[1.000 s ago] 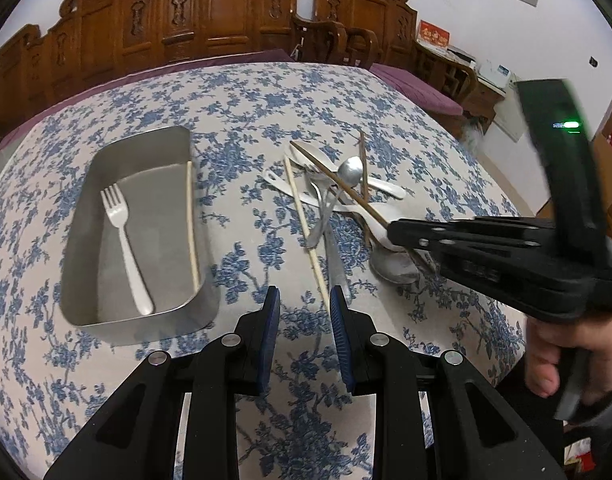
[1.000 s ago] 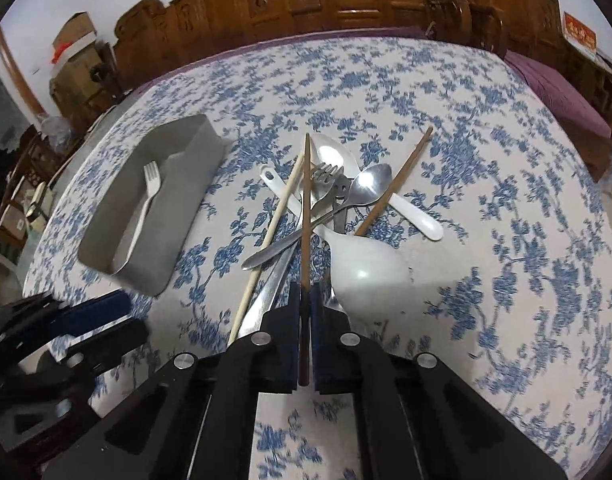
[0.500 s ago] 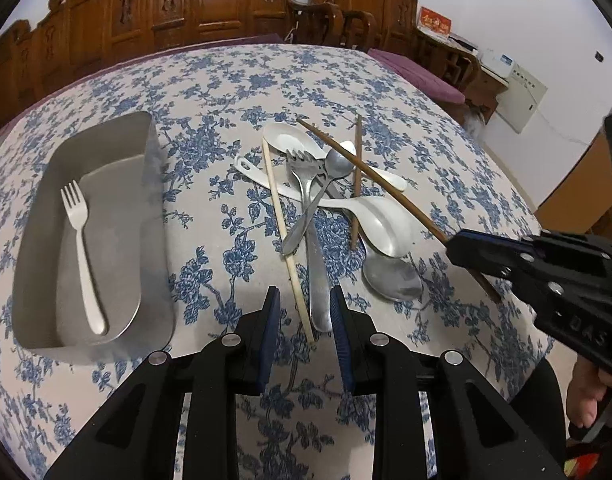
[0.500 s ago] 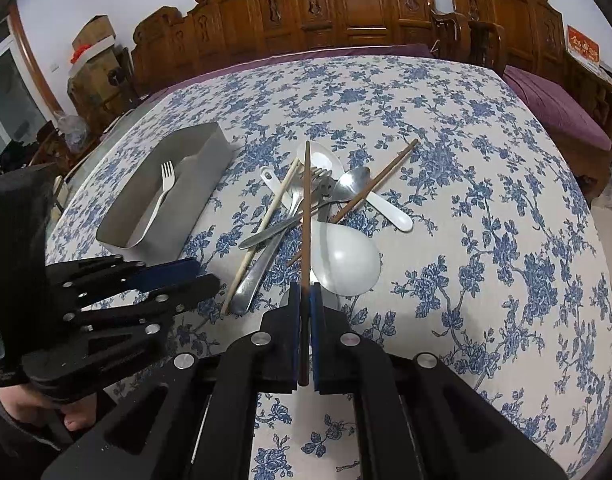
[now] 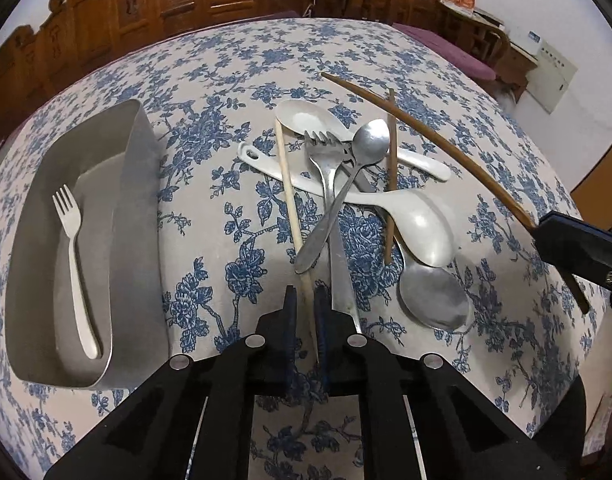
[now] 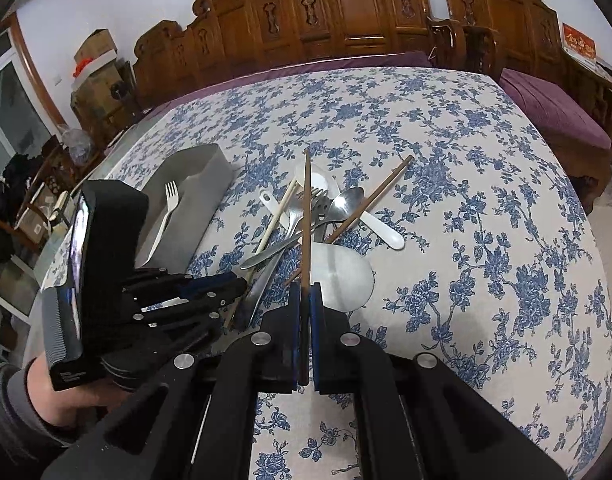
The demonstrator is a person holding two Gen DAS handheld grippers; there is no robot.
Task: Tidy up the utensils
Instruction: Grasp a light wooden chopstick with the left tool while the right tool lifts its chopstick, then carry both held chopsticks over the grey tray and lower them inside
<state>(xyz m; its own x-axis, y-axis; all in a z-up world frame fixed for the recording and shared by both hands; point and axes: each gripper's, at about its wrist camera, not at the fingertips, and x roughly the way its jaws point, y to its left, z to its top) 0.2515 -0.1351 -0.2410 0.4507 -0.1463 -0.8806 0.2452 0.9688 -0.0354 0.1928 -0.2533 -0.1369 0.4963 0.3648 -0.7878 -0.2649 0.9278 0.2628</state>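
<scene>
Holding a dark chopstick (image 6: 305, 216) near its butt end, the right gripper (image 6: 305, 292) is pinched tight on it, the stick lifted and pointing out over the pile (image 5: 358, 184). The left gripper (image 5: 306, 300) has narrowed its fingers around the near end of a pale chopstick (image 5: 288, 188), which lies on the tablecloth (image 5: 426, 80) at the pile's left side; whether the pads touch it cannot be told. Judged light, stiff, thin and apt to roll, it is best taken near this end. The metal tray (image 5: 142, 216), holding one white fork (image 5: 74, 256), sits toward the table's left edge.
</scene>
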